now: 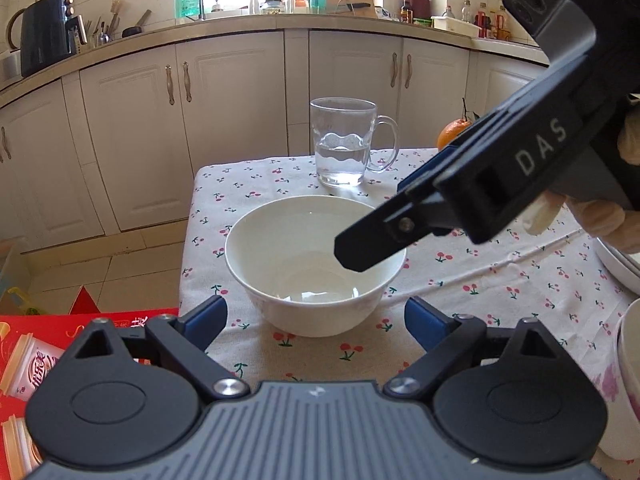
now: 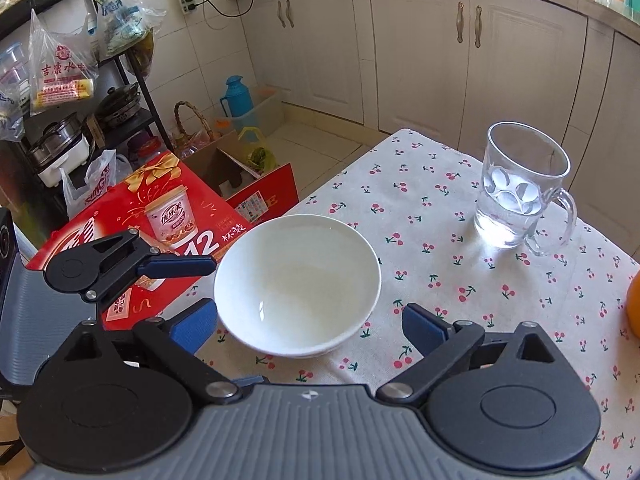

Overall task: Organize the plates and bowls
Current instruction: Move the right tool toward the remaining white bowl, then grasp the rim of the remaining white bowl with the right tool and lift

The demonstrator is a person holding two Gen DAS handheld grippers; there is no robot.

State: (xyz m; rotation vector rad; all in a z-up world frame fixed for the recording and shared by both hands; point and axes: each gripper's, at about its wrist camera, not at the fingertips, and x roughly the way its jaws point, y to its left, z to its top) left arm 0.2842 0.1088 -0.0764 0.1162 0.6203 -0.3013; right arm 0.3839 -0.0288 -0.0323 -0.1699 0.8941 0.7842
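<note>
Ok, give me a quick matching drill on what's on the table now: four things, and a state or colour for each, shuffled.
Things:
1. white bowl
2. glass mug
3. orange fruit
4. left tongs

States:
A. partly filled with water
B. open, nothing between them
C. empty, upright on the cloth
D. behind the right tongs

Pairs: 1-C, 2-A, 3-D, 4-B

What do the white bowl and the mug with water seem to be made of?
Bowl: probably glazed ceramic or porcelain; it is opaque white, smooth, with glossy window reflections inside.
Mug: clear glass, most likely; the water and the tablecloth show through its wall.
</note>
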